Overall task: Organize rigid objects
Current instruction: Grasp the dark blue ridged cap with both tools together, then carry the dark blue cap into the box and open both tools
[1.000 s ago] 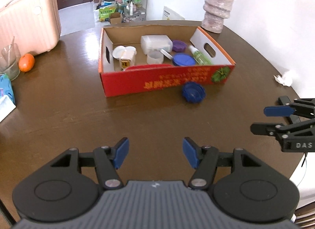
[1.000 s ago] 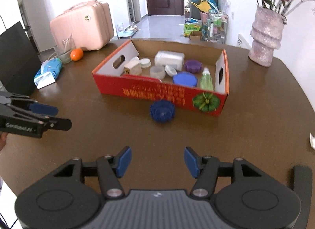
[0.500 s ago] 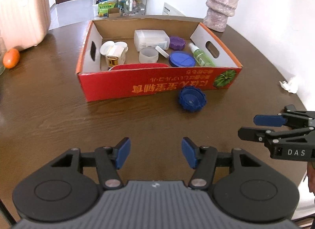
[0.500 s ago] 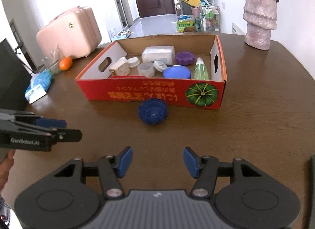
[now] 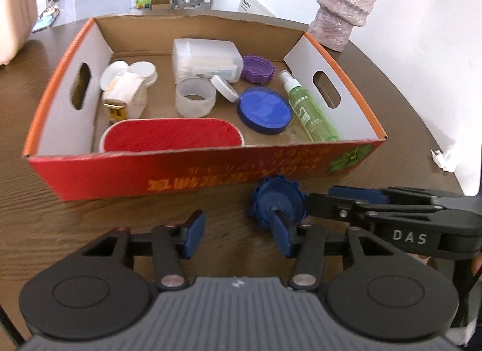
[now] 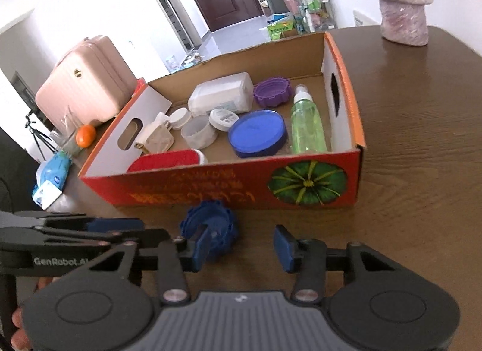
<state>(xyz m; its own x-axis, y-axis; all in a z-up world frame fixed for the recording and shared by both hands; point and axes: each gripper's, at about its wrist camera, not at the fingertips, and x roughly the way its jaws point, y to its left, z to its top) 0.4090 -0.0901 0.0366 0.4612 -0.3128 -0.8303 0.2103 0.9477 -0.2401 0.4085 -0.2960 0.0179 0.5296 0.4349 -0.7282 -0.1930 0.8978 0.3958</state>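
Both tools are crowding the dark blue scalloped lid (image 5: 278,200) that sits on the brown worktop (image 5: 60,224), right against the front of the red cardboard box (image 5: 180,176). Left tool (image 5: 238,233) has just been closing, jaws part open, nothing gripped, lid by its right finger. Right tool (image 6: 242,247) likewise: closing, part open, empty, lid by its left finger.
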